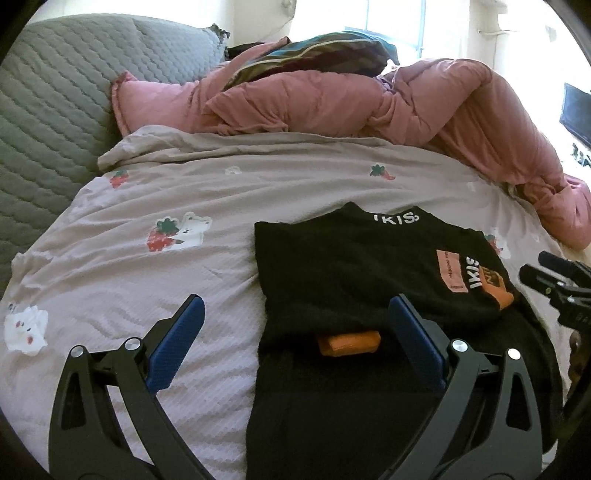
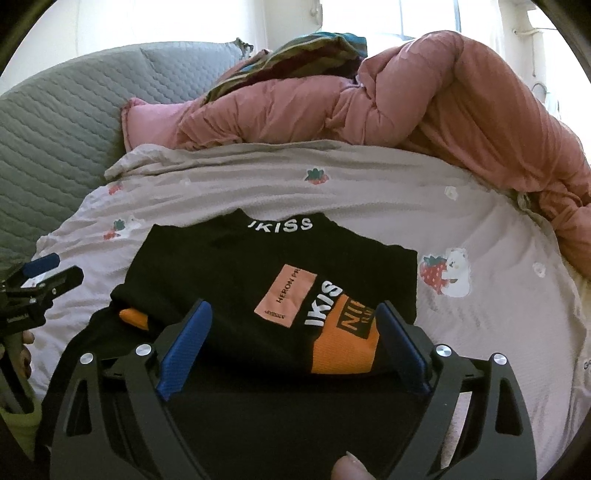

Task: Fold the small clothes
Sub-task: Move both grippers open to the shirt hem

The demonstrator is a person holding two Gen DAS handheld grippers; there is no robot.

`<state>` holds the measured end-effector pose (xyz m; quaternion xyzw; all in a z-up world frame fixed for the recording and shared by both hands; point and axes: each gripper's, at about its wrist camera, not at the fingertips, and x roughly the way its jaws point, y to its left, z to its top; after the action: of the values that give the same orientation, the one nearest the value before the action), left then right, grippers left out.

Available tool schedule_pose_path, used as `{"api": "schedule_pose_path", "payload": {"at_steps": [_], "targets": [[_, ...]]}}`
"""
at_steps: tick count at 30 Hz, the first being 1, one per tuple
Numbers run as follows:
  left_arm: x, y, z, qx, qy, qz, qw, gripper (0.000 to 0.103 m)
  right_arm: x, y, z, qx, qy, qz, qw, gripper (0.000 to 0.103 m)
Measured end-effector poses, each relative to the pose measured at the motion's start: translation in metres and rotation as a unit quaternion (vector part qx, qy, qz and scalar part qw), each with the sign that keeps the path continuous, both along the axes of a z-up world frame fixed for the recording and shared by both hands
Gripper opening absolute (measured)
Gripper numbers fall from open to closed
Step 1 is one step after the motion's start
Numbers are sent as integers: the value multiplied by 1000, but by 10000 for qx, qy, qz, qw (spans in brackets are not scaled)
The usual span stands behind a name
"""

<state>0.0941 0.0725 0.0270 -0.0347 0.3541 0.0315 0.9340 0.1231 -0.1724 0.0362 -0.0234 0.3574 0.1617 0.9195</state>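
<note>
A black garment (image 1: 343, 266) with white "IKISS" lettering and orange patches lies folded on the pale strawberry-print bedsheet (image 1: 155, 280). My left gripper (image 1: 295, 301) hovers open over the garment's left edge, one blue pad (image 1: 177, 343) above the sheet and the other above the black cloth. My right gripper (image 2: 294, 305) stands open over the garment (image 2: 229, 273), its blue pads (image 2: 184, 350) either side of the orange patch and clear of the cloth. Each gripper shows at the edge of the other's view: the right gripper (image 1: 554, 284), the left gripper (image 2: 48, 273).
A rumpled pink duvet (image 1: 332, 103) and a striped cloth (image 1: 314, 55) lie along the far side of the bed. A grey quilted cushion (image 1: 48, 110) rises at the left. A bright window (image 2: 424, 18) is behind. A thumb (image 2: 351, 467) shows at the bottom edge.
</note>
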Motion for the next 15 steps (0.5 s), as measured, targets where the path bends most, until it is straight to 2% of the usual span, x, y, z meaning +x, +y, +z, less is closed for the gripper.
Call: {"api": "schedule_pose_path", "payload": {"at_steps": [15], "targets": [[-16, 5, 0, 87, -17, 70, 9999, 93, -12, -5, 8, 26, -66, 34, 10000, 90]]}}
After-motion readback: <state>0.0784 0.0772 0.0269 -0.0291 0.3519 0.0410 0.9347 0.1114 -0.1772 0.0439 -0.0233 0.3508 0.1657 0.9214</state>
